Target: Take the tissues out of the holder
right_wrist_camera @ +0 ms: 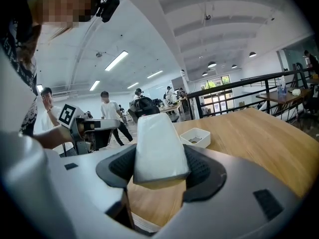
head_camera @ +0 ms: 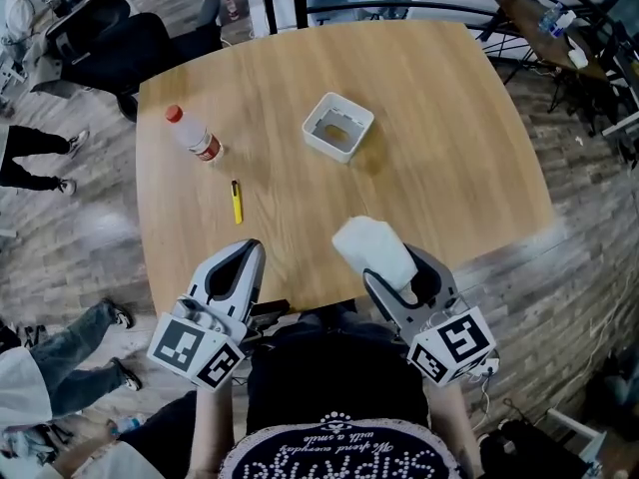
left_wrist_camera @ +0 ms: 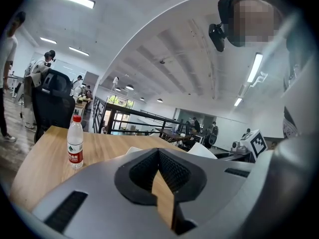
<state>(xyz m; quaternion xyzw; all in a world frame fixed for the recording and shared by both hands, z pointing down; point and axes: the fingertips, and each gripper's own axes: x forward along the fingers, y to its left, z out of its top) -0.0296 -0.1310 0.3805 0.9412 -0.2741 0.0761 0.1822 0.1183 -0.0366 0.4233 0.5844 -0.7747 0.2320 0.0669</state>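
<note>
Tissue pack (head_camera: 371,247) clamped btwn R gripper (head_camera: 390,270) jaws, well apart from holder (head_camera: 337,126)

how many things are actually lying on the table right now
3: a water bottle at the far left, a yellow pen nearer the person, the white holder mid-table. The tissue pack is clamped in the right gripper, off the table.

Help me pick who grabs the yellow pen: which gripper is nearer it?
Left. The left gripper sits just short of the pen; the right gripper, holding tissues, is farther right.
</note>
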